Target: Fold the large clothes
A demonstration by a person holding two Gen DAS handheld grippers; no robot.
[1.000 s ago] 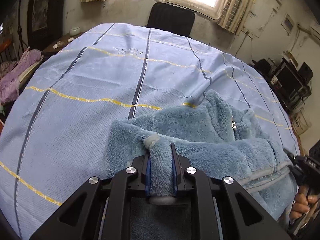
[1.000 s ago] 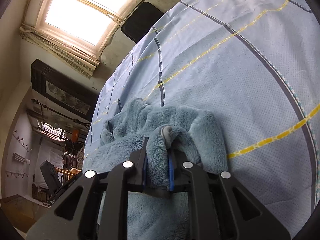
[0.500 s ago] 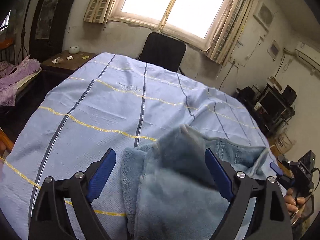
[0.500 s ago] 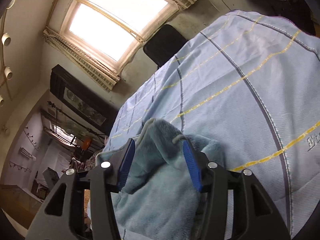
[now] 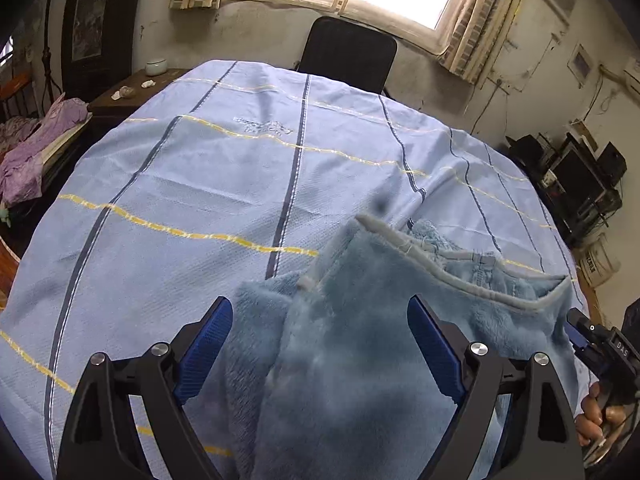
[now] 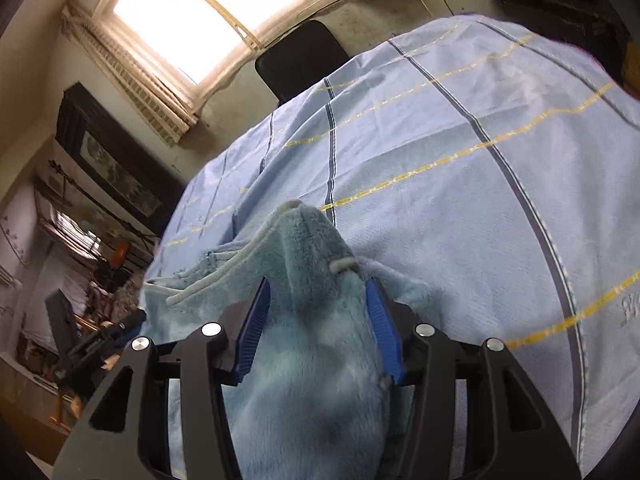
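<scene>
Left wrist view: the left gripper [image 5: 320, 344] has its fingers [image 5: 208, 340] spread wide, and the fleece [image 5: 372, 360] lies below and between them, touching neither pad. Its pale trimmed edge [image 5: 460, 276] runs ahead of the right-hand finger, and a folded flap pokes out toward the left-hand one. The fleece rests on a blue striped sheet [image 5: 200, 184] covering the counter, which stretches bare ahead of the fingers. Beyond the sheet's far edge stands a black chair [image 5: 346, 52] under a window. At the right rim a hand [image 5: 596, 416] holds the right gripper [image 6: 320, 328].

Right wrist view: its fingers [image 6: 380, 332] are parted, with a hump of fleece [image 6: 320, 320] filling the gap and brushing both blue pads; whether they press it I cannot tell.
</scene>
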